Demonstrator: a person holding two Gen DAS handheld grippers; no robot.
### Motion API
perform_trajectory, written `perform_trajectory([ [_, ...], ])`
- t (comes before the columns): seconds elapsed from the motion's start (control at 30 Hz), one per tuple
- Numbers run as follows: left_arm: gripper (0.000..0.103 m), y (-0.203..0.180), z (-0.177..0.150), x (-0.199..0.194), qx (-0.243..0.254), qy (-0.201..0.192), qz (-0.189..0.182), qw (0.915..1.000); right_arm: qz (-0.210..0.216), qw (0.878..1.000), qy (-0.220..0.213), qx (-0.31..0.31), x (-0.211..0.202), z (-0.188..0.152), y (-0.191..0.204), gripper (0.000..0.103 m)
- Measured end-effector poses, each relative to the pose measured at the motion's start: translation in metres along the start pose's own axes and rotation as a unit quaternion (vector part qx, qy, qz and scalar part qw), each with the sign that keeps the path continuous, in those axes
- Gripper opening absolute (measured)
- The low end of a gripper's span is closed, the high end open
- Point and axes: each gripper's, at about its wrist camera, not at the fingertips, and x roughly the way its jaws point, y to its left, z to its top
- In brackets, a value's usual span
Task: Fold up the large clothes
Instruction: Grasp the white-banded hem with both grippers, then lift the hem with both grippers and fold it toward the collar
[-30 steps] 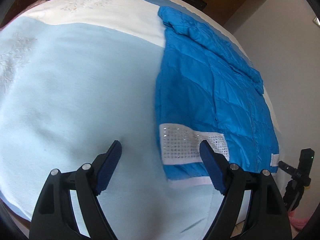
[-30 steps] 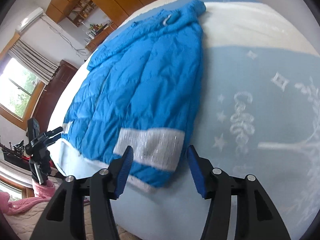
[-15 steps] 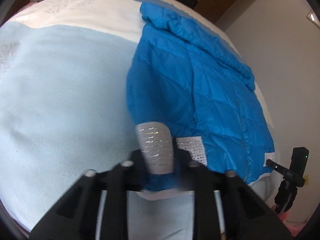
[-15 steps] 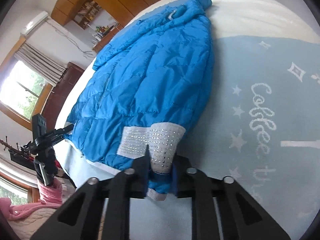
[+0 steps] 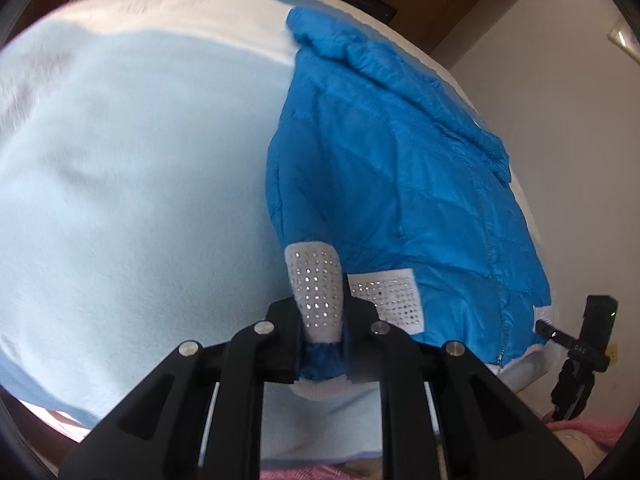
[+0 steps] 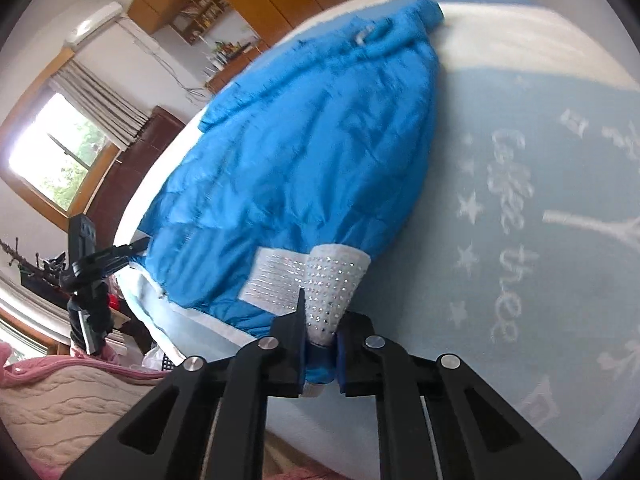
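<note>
Left wrist view, tongs: the left gripper fills the lower centre, clenched on the near hem corner of the blue jacket; its fingertips are hidden by bunched cloth.
Left wrist view, pinched part: a white studded band stands up between the jaws, with blue cloth and white ribbing below it; the rest of the band lies flat to the right.
Left wrist view, jacket place: right half of the frame, spread on the pale blue blanket, collar end toward the upper centre.
Left wrist view, open room: bare blanket fills the left half; the jacket's right edge lies near the bed's right edge.
Left wrist view, cut off: a black camera stand at the lower right, its foot out of frame; blanket motifs at the upper left are blurred.
Right wrist view, tongs: the right gripper at the lower centre, clenched on the jacket hem where the studded band folds over; its fingertips are buried in cloth.
Right wrist view, open room: blanket lies bare to the right of the jacket.
Right wrist view, writing: white woven letters at the right, with stars; "thee" reads clearly, the word above is too blurred to read.
Right wrist view, far: window at the left, wooden cupboards along the top.
</note>
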Motion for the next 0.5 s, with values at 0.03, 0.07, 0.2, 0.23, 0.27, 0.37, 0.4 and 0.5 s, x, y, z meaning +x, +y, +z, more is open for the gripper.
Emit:
perform_trajectory([
  [0.03,0.013,0.003,0.001,0.002,-0.007,0.0,-0.008,0.9999,0.002,1.0,0.001,0.003,0.001,0.001,-0.002,0.011],
  [0.07,0.013,0.003,0.002,0.003,-0.008,0.0,-0.01,0.9999,0.002,1.0,0.0,0.002,0.002,0.003,-0.001,0.011],
  [0.2,0.013,-0.001,0.002,0.004,0.013,-0.014,0.005,0.9998,-0.001,1.0,-0.003,-0.001,0.002,0.003,-0.002,0.011],
  [0.23,0.013,-0.003,-0.002,0.003,0.017,-0.017,0.008,0.9997,0.001,1.0,-0.005,0.001,0.002,0.003,-0.002,0.011],
  [0.27,0.013,-0.005,-0.002,0.002,0.022,-0.021,0.012,0.9995,0.002,1.0,-0.007,0.002,0.0,0.001,-0.001,0.011],
  [0.37,0.011,-0.007,-0.004,-0.012,0.031,-0.046,0.006,0.9984,0.01,1.0,-0.027,-0.006,-0.004,-0.006,0.003,0.011],
  [0.4,0.011,-0.008,-0.003,-0.018,0.034,-0.055,0.001,0.9979,0.019,0.999,-0.038,-0.009,-0.01,-0.005,0.005,0.011],
  [0.5,0.011,-0.014,0.006,-0.033,0.037,-0.074,-0.024,0.9963,0.04,0.997,-0.06,-0.014,-0.027,0.0,0.007,0.011],
])
